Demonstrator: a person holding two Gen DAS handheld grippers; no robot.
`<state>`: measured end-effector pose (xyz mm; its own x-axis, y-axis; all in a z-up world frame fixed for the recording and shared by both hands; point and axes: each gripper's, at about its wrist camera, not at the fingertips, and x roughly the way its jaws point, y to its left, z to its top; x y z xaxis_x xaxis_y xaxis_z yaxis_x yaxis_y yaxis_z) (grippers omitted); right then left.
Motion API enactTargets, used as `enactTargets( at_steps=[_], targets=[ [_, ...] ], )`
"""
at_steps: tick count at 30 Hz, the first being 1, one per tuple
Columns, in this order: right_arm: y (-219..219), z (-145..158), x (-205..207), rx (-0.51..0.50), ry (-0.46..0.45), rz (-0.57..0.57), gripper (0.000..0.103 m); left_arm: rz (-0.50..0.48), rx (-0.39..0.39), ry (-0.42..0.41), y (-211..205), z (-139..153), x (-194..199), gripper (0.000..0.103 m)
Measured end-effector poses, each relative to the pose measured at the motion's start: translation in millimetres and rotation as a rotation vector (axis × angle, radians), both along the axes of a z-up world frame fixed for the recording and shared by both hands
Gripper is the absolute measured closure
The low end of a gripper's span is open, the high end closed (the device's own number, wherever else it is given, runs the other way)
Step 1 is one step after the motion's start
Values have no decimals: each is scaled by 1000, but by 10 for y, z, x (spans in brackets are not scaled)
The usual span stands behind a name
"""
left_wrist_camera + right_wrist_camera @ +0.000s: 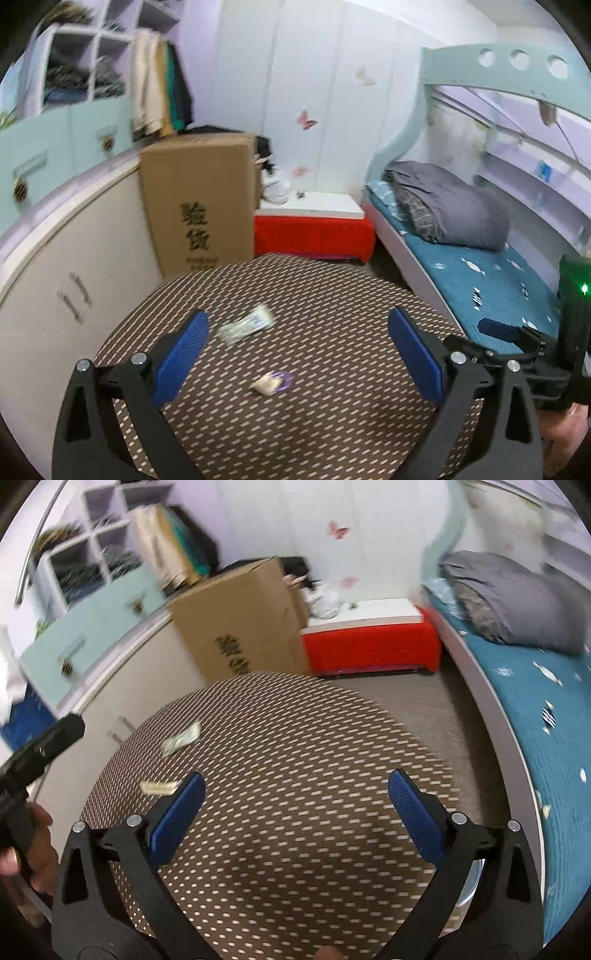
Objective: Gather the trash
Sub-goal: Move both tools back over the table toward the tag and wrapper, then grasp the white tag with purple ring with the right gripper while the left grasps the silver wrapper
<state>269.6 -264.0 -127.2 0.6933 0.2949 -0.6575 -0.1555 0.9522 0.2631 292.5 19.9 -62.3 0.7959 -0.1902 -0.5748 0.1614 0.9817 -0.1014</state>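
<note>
left hand-held gripper [297, 354]: jaws spread wide, nothing between them, hovering over the round patterned table [332, 424]. right hand-held gripper [295, 812]: likewise spread and empty, over the table's bare right half. nearest trash: small crumpled wrapper [271, 382], pale with a purple edge, lying flat on the table between the left fingers' line of sight. judged very light, soft, likely slick film; it will slide or flutter if nudged, so pinch a raised crumpled edge, pads coming down steeply. farther out: long flat wrapper [245, 326], pale green and white, blurred, just beyond the left fingertip. judged thin and floppy with little height to catch; take it across the short width near one end. in the right view both pieces lie to the left. beyond the table: cardboard box [199, 199], red bench [314, 236], bed [480, 273]. no bin visible.
</note>
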Motion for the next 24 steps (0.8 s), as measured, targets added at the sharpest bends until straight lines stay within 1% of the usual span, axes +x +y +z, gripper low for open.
enactTargets(
  at_steps=[2,6,8,12,13,16,17,19,21,22,23,24],
  targets=[
    [218,-92,13,-15,14,53,6,23,-7,15,179,-74,-25,8],
    [625,-288,46,-44,42,151,6,79,20,48,498,-252,-42,8],
    [843,-410,88,-79,66,202,6,105,20,70,654,-342,-44,8],
    [1126,-537,189,-106,72,247,7,140,15,94,873,-471,-67,8],
    [1175,-562,226,-110,74,255,11,149,15,99,913,-498,-69,8],
    [1319,-654,364,-128,93,278,28,167,13,118,987,-573,-69,8],
    [1375,-685,406,-132,98,290,31,172,14,123,1000,-593,-64,8],
    [1458,-699,440,-152,79,308,32,180,14,133,1022,-635,-59,8],
    [1529,-695,485,-161,66,331,36,183,11,141,1030,-671,-44,8],
    [1567,-695,506,-167,61,339,42,184,10,146,1030,-693,-29,8],
    [1611,-694,527,-179,54,349,51,185,11,149,1023,-702,-17,8],
    [1645,-692,537,-188,48,359,55,187,12,154,1024,-725,10,8]
  ],
)
